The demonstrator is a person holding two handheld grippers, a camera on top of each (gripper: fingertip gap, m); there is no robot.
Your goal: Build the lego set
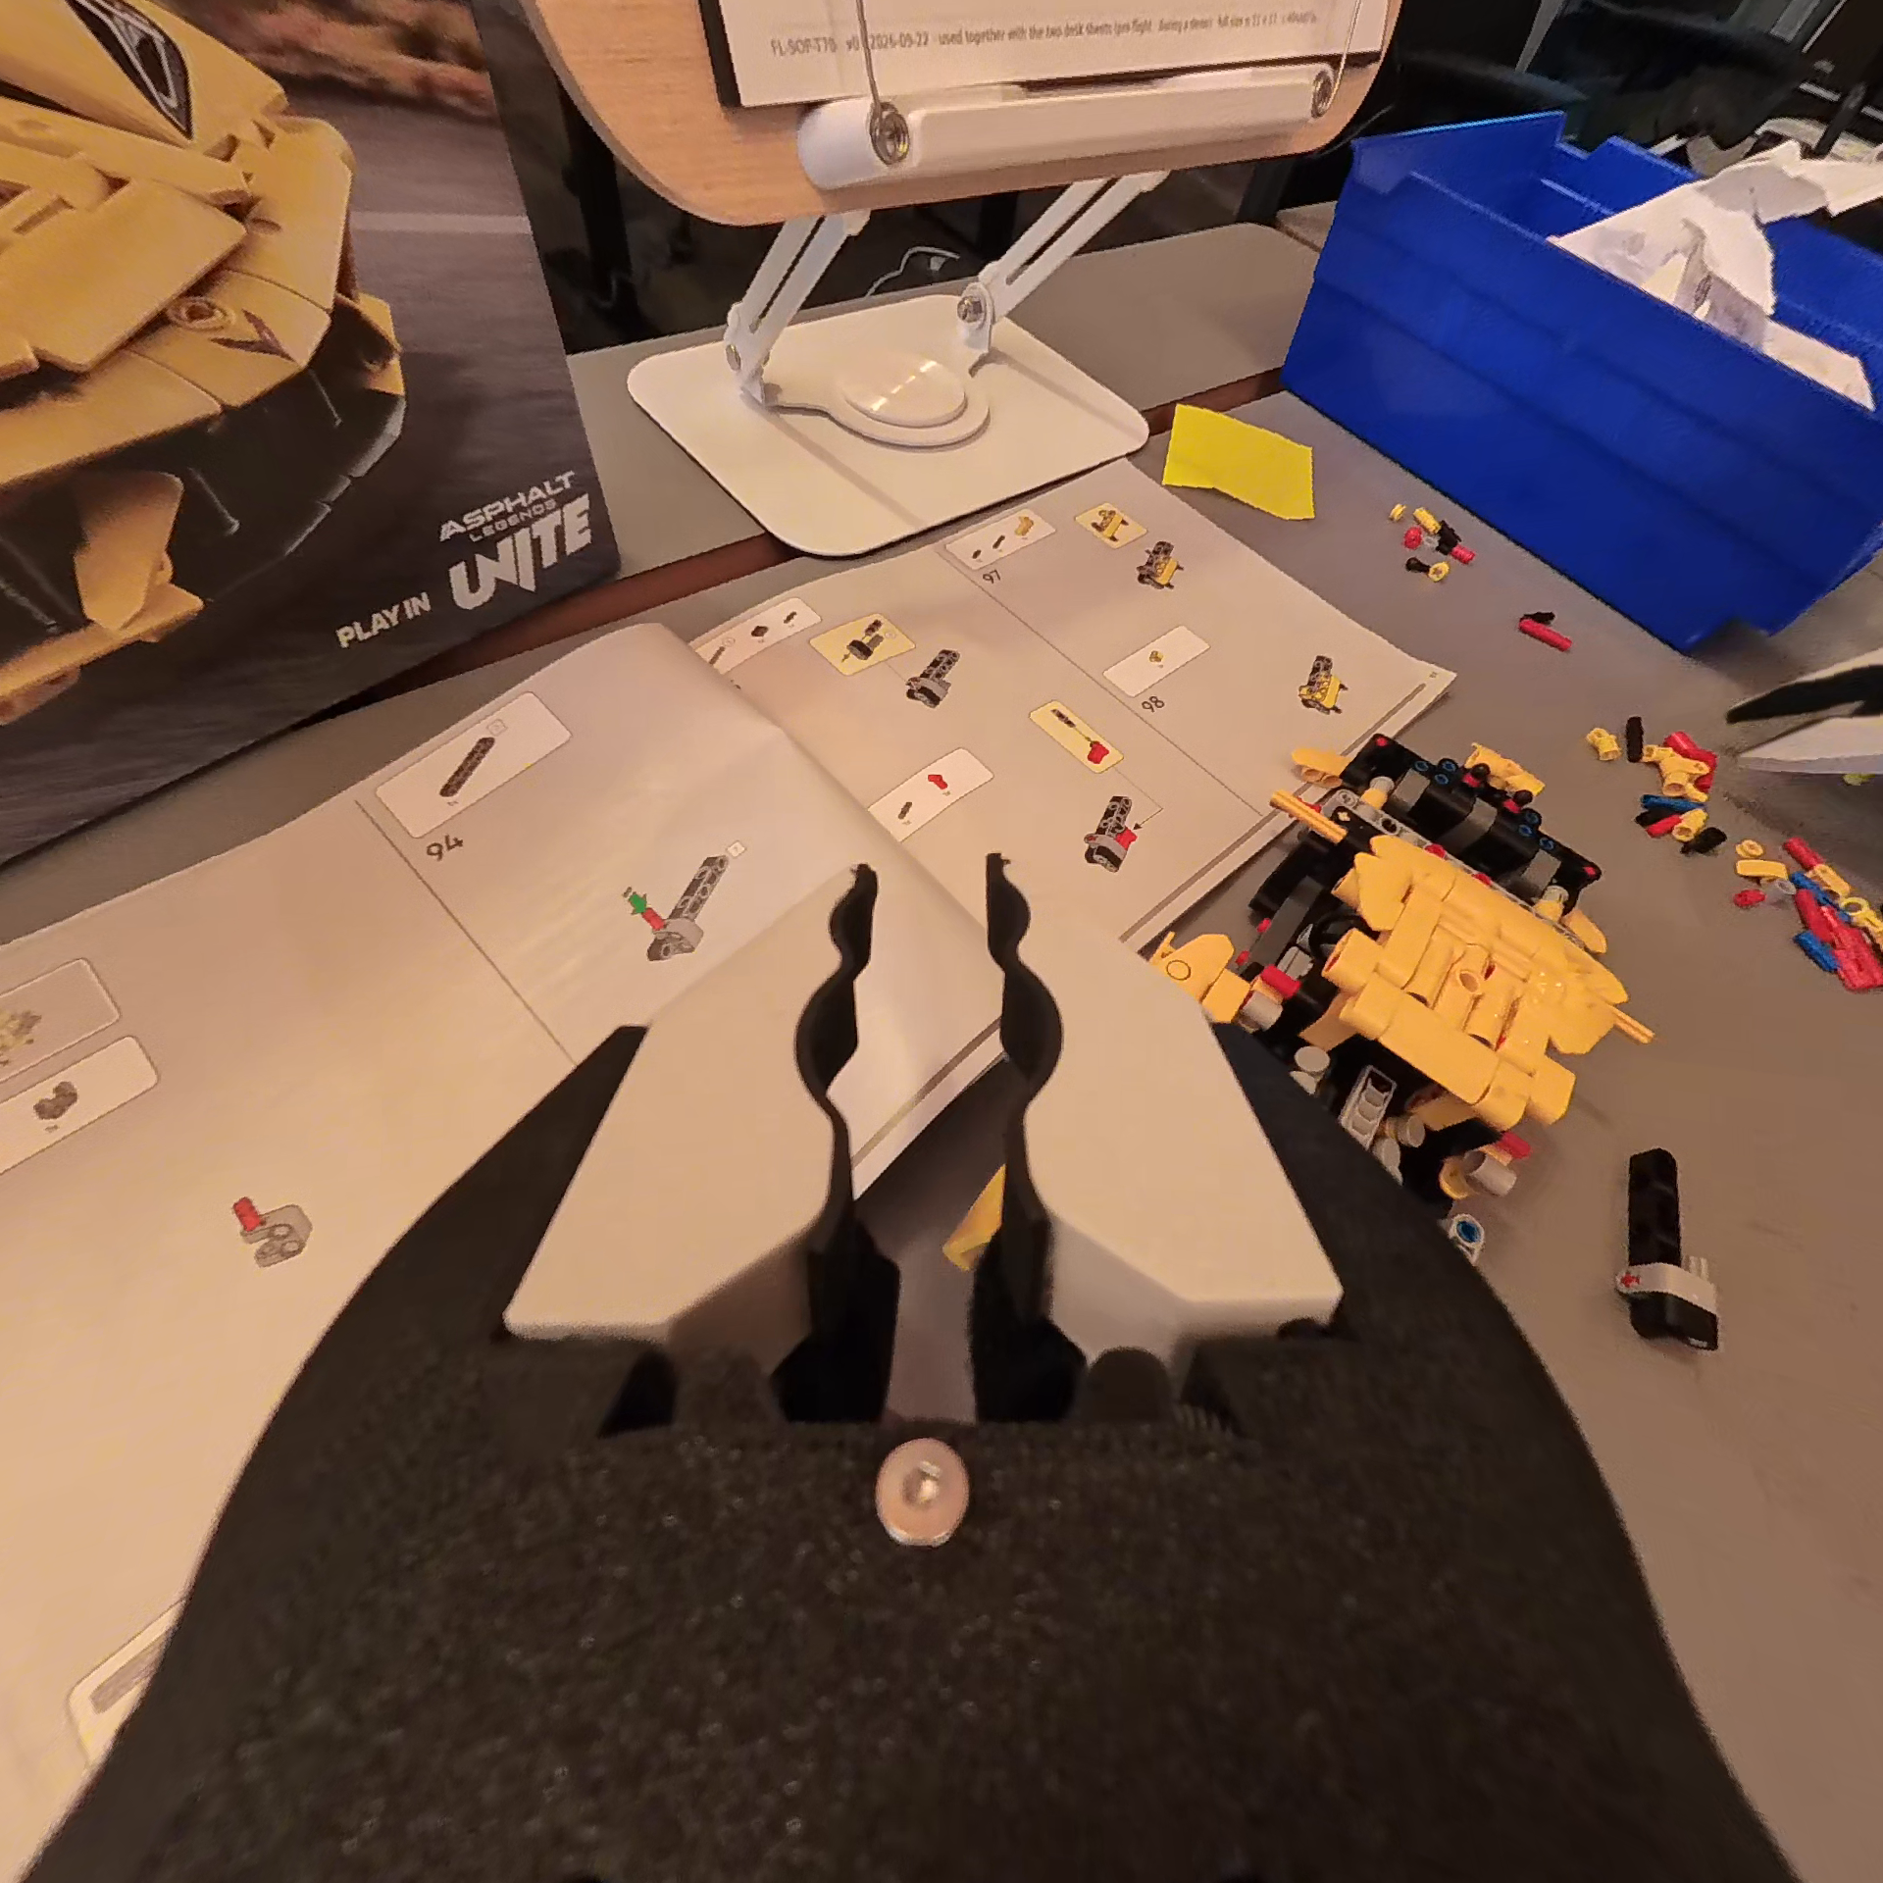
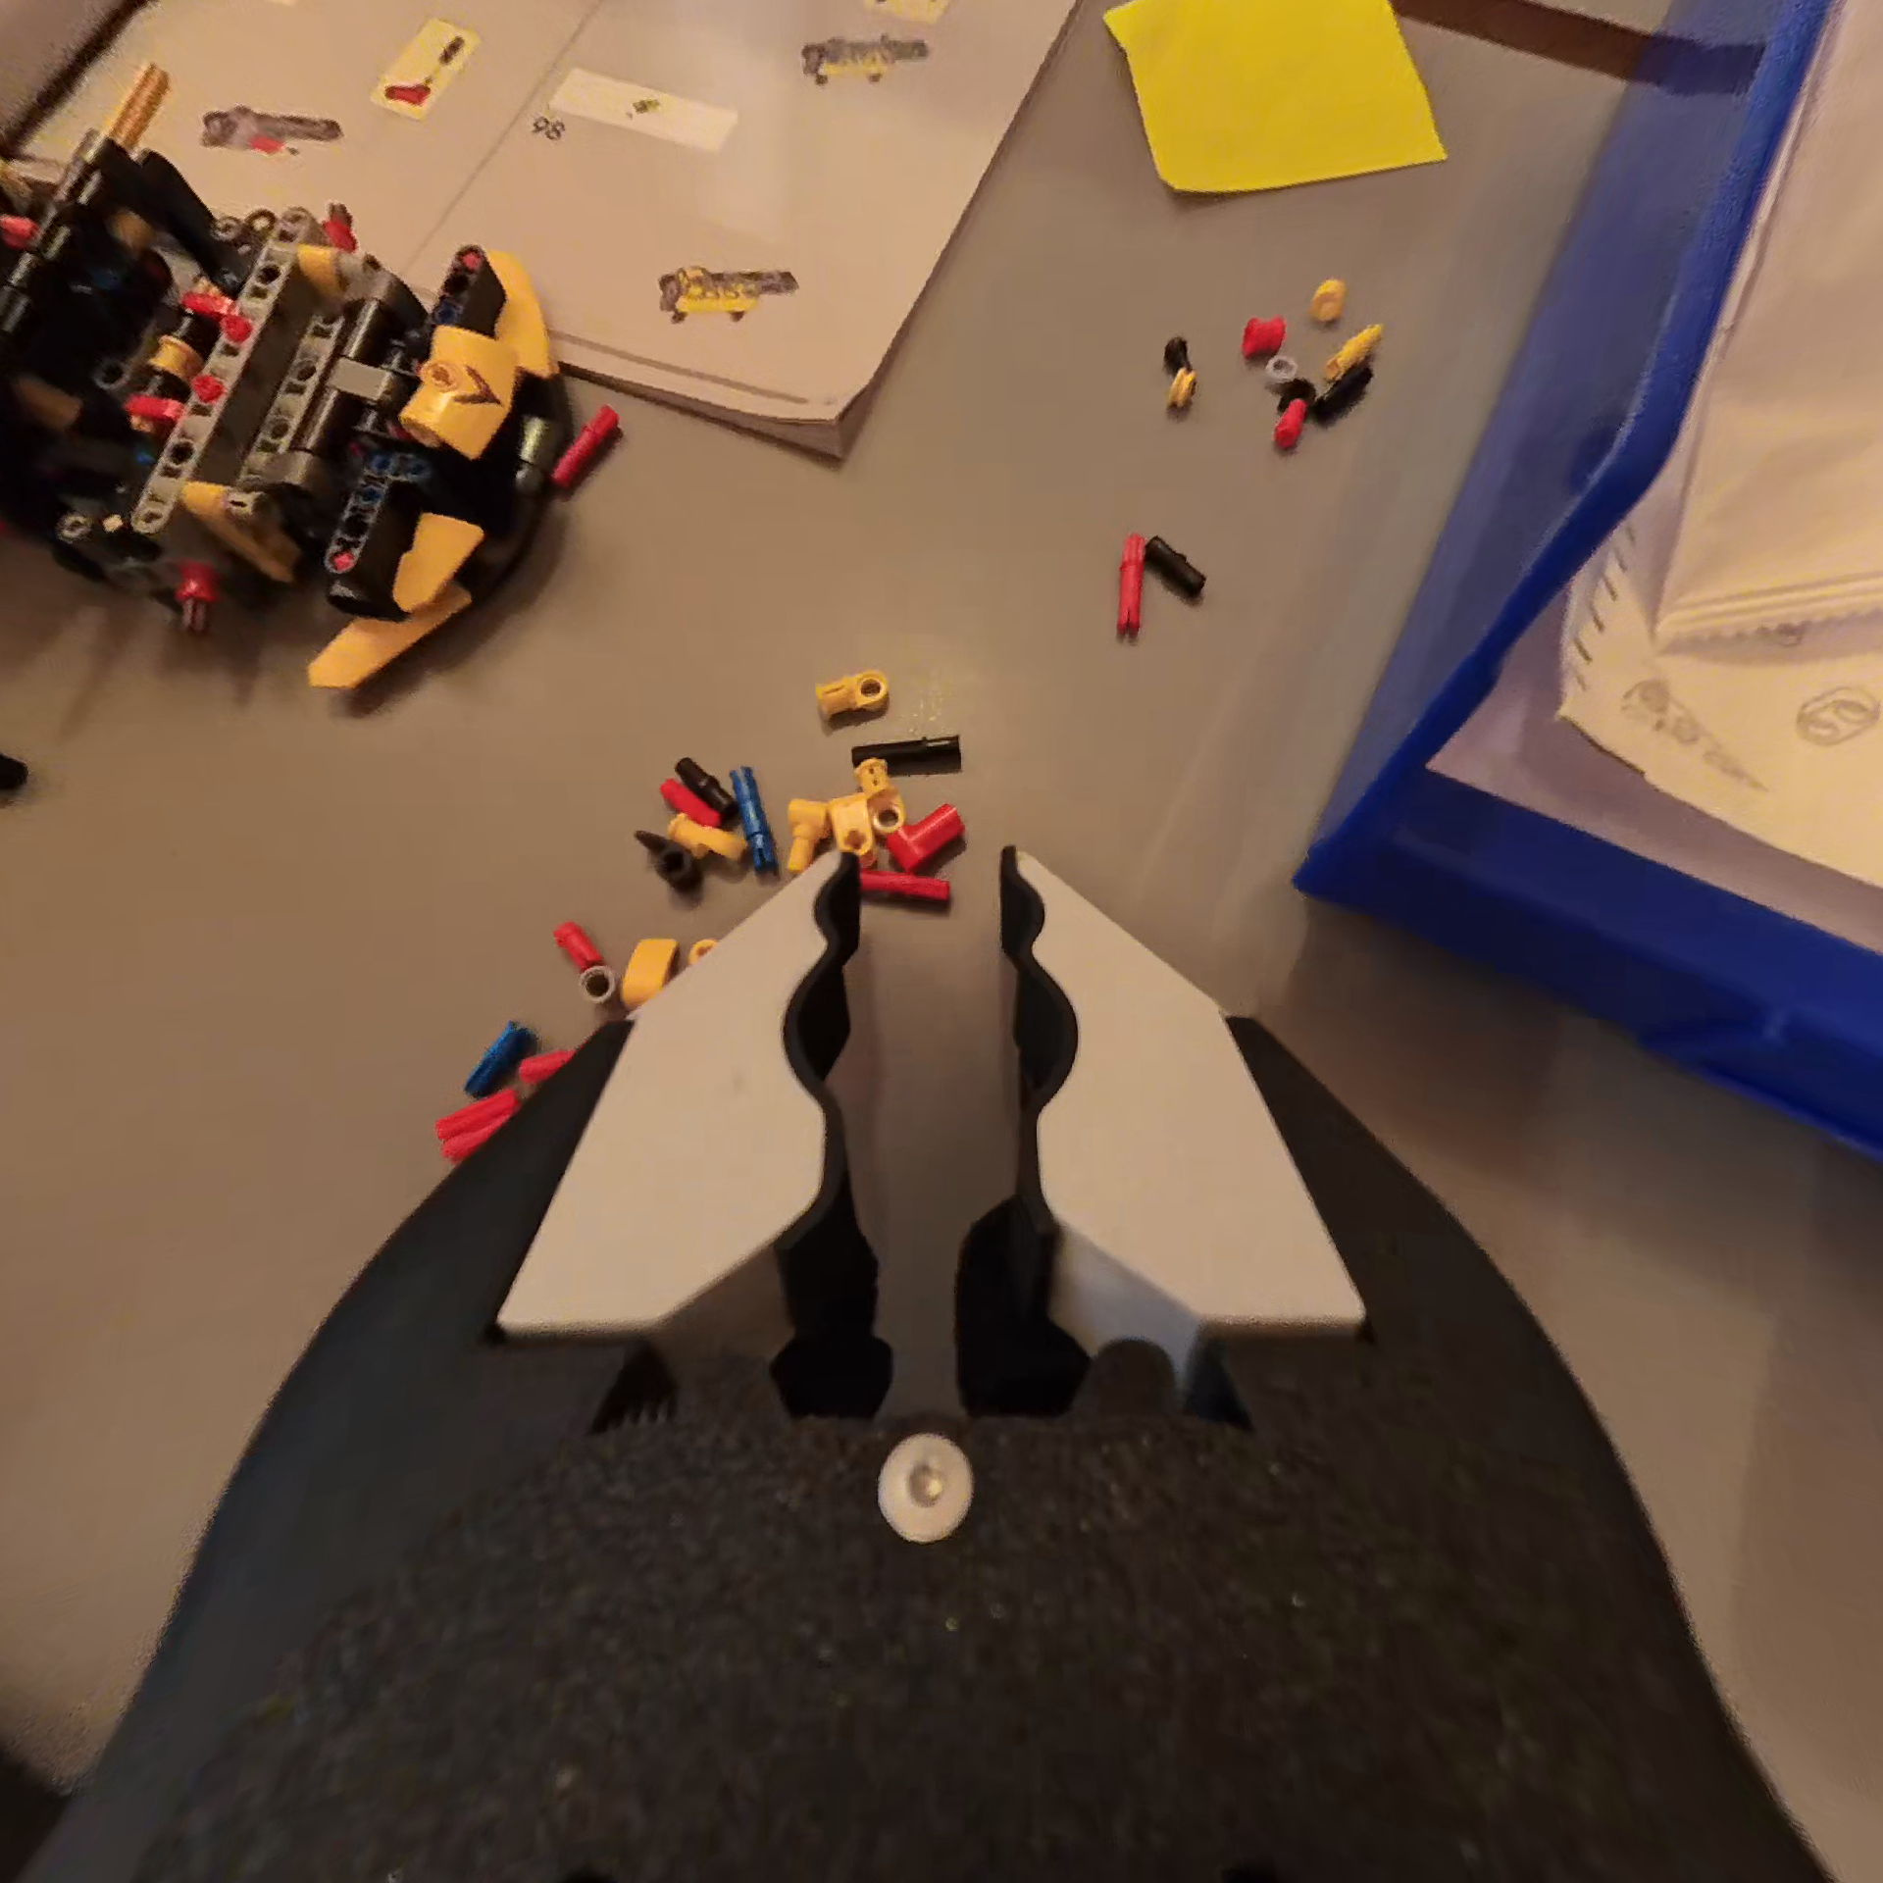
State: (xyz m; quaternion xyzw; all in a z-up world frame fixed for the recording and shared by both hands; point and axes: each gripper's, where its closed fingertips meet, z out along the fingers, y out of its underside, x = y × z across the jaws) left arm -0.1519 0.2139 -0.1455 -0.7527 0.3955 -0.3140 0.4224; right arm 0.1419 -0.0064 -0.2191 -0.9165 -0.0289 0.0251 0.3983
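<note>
The half-built yellow-and-black lego model (image 1: 1427, 978) sits on the grey counter (image 2: 306, 917) right of the left gripper (image 1: 929, 866), whose fingers are spread, empty, over the open instruction booklet (image 1: 509, 917). The right gripper (image 2: 925, 856), spread too, tilts down over loose pins (image 2: 815, 815); bare counter lies between them and the blue bin (image 2: 1528, 917) edge at right.

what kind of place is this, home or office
Likely an office or lab workbench, not a home: a grey table holds a blue parts bin, a clipboard-style document stand and an open instruction booklet. Dark desks show behind.
</note>
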